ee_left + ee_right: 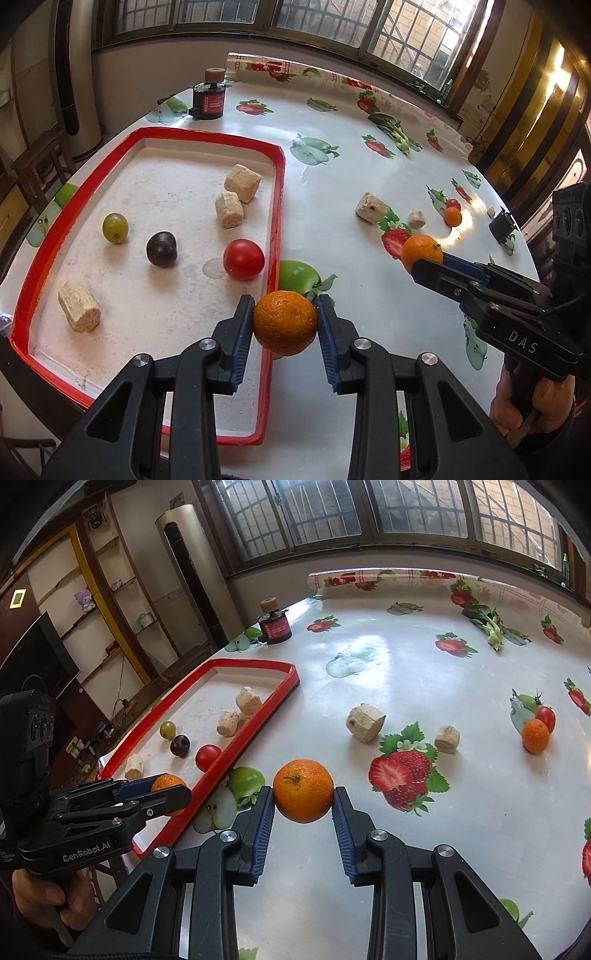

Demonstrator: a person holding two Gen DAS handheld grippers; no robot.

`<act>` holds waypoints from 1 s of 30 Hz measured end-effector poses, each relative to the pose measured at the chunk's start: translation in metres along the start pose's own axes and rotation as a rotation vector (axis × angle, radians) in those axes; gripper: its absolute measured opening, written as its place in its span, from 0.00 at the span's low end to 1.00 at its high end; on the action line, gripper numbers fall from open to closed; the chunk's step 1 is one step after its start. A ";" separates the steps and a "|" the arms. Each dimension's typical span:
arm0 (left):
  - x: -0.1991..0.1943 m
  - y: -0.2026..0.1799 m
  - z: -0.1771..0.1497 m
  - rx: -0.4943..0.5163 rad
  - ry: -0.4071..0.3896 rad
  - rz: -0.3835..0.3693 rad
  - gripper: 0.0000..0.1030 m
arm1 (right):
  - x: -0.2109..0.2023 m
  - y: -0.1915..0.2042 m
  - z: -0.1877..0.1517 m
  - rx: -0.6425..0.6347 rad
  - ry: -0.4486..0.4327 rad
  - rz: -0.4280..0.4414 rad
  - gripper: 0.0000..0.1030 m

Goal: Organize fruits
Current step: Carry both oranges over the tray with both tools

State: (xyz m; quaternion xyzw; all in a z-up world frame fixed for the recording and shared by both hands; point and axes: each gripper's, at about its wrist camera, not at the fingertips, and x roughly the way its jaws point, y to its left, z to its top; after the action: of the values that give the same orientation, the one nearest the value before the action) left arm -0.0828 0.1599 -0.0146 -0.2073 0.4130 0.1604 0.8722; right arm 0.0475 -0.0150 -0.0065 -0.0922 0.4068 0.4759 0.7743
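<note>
Both grippers clamped on oranges: left gripper holds an orange above the red tray's right rim, right gripper holds another orange over the table; an early release risks a roll-off.

Tray's near-right floor lies bare for you; tomato and cut chunks crowd its far right side.

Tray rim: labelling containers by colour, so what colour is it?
Red, around a whitish inside; the tray rim shows best in the left wrist view.
</note>
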 end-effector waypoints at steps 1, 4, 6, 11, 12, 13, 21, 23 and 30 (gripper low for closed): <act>-0.001 0.003 -0.001 -0.006 0.000 0.002 0.30 | 0.002 0.003 0.001 -0.005 0.002 0.005 0.32; -0.002 0.013 -0.002 -0.023 0.001 0.011 0.30 | 0.007 0.013 0.004 -0.020 0.007 0.017 0.32; -0.002 0.018 -0.002 -0.033 0.003 0.016 0.30 | 0.010 0.018 0.006 -0.029 0.010 0.024 0.32; -0.003 0.034 -0.005 -0.063 0.003 0.032 0.30 | 0.019 0.029 0.012 -0.044 0.019 0.043 0.32; -0.003 0.037 -0.005 -0.068 0.004 0.035 0.30 | 0.020 0.031 0.013 -0.047 0.020 0.047 0.32; -0.003 0.040 -0.005 -0.075 0.004 0.039 0.30 | 0.022 0.033 0.014 -0.049 0.022 0.051 0.32; 0.000 0.059 -0.005 -0.113 0.009 0.058 0.30 | 0.041 0.049 0.024 -0.063 0.040 0.090 0.32; 0.001 0.062 -0.005 -0.118 0.012 0.061 0.30 | 0.047 0.054 0.028 -0.064 0.046 0.101 0.32; 0.006 0.075 -0.006 -0.138 0.025 0.074 0.30 | 0.071 0.073 0.043 -0.091 0.068 0.134 0.32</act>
State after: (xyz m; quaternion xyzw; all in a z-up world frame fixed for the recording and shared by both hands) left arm -0.1165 0.2220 -0.0397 -0.2537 0.4192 0.2179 0.8441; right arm 0.0271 0.0942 -0.0115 -0.1162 0.4159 0.5411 0.7216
